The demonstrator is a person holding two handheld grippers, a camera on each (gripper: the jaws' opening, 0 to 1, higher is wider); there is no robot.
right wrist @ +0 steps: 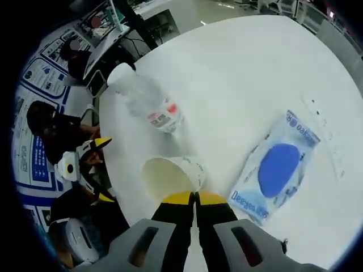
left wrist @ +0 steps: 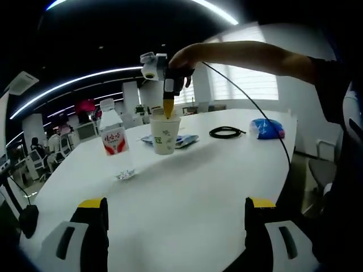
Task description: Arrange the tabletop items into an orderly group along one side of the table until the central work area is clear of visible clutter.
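Observation:
A white paper cup (left wrist: 165, 135) stands upright near the middle of the white table (left wrist: 193, 192). My right gripper (left wrist: 168, 106), held by a hand from above, points straight down at the cup's rim. In the right gripper view its jaws are pressed together at my right gripper (right wrist: 194, 197), pinching the near rim of the paper cup (right wrist: 170, 175). A clear water bottle (left wrist: 116, 141) with a red label stands left of the cup. My left gripper (left wrist: 176, 212) hangs open over the table's near edge, well short of both. The left gripper (right wrist: 97, 170) also appears beyond the table edge.
A blue and white packet (right wrist: 278, 170) lies flat right beside the cup. A coiled black cable (left wrist: 227, 132) and a blue bag (left wrist: 266, 128) lie farther right. The water bottle (right wrist: 150, 102) is beyond the cup. People sit at desks past the table edge.

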